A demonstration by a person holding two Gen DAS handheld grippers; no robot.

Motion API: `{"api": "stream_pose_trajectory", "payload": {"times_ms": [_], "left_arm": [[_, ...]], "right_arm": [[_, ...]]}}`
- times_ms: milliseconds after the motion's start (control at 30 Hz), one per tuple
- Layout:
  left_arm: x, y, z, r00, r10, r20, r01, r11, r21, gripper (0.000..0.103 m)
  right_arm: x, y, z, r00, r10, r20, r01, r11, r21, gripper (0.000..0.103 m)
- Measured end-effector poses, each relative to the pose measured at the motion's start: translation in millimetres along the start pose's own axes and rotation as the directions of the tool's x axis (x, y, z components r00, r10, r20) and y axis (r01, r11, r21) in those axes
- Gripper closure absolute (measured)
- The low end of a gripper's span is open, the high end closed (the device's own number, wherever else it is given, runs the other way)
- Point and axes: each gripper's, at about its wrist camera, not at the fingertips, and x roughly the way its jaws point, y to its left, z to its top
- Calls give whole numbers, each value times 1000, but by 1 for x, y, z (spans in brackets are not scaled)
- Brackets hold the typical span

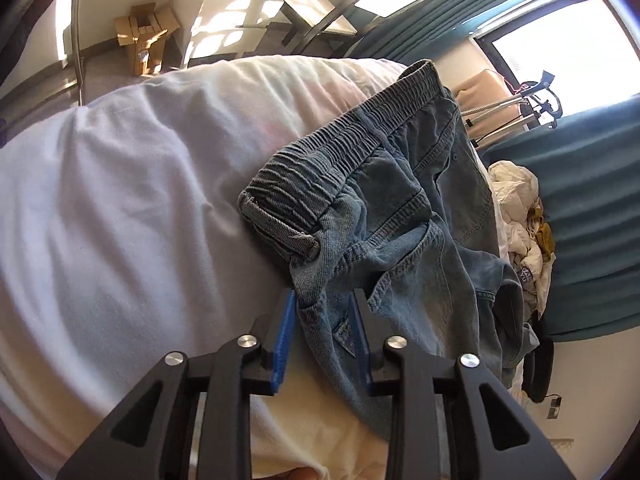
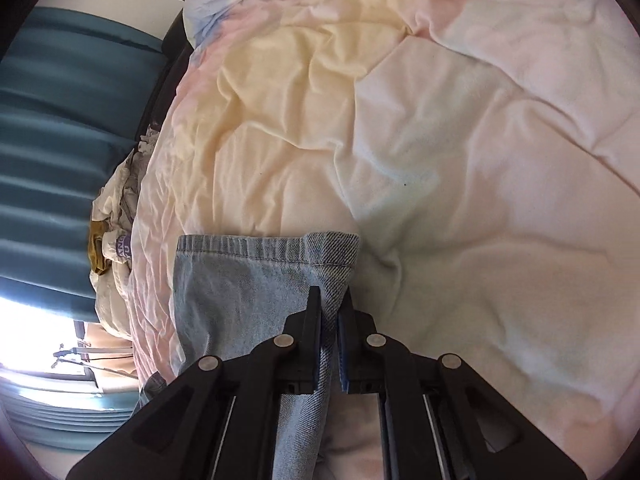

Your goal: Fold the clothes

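Jeans (image 1: 404,208) are spread on the bed (image 2: 460,140), not yet folded small. Cloth near the waist is held between the half-wide left tool (image 1: 322,312). A leg hem is pinched by the right tool (image 2: 330,306).

Hardly any readable text here

Only lettering I can spot is a small purple patch (image 2: 123,246) on the pale crumpled clothes pile (image 2: 114,280) beside the bed, right wrist view. White capitals on it, maybe "AN" over "U", but it's sideways and too blurry to call. Same patch (image 1: 525,273) shows in the left wrist view, darker and just as unreadable. The jeans (image 1: 404,216) have a little triangular badge (image 1: 345,335) on the pocket, no legible word on it. The cardboard boxes (image 1: 144,32) look blank.
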Motion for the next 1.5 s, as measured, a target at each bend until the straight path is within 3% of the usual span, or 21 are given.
{"api": "stream_pose_trajectory", "payload": {"times_ms": [100,233,367,467,667,867,1067,1167,1500], "left_arm": [[-23,-18,-10,998,-22,66,15,994,105,42],[-43,-53,-28,993,-38,109,9,967,255,41],[-44,-98,-50,990,-8,140,-49,916,398,40],[-29,-134,-72,987,31,161,-109,860,499,40],[13,-200,-112,995,22,94,-76,777,625,40],[65,-256,-154,999,20,39,-42,706,706,40],[122,-280,-178,999,33,-8,-17,675,738,40],[144,-283,-184,999,53,2,-36,653,757,40],[182,-281,-193,995,97,-21,-47,646,762,40]], "right_arm": [[-25,11,-2,991,-57,119,66,996,-67,79],[-35,43,-19,989,-1,149,33,975,-218,72],[-45,76,-36,984,61,166,4,931,-365,72],[-52,100,-49,979,109,173,-15,883,-470,72],[-31,140,-103,989,144,36,-88,763,-640,72],[0,157,-136,988,110,-107,-153,689,-709,72],[27,165,-159,990,44,-133,-132,610,-781,72],[38,165,-163,991,20,-134,-119,602,-790,72],[62,161,-159,989,-39,-145,-87,639,-765,72]]}}
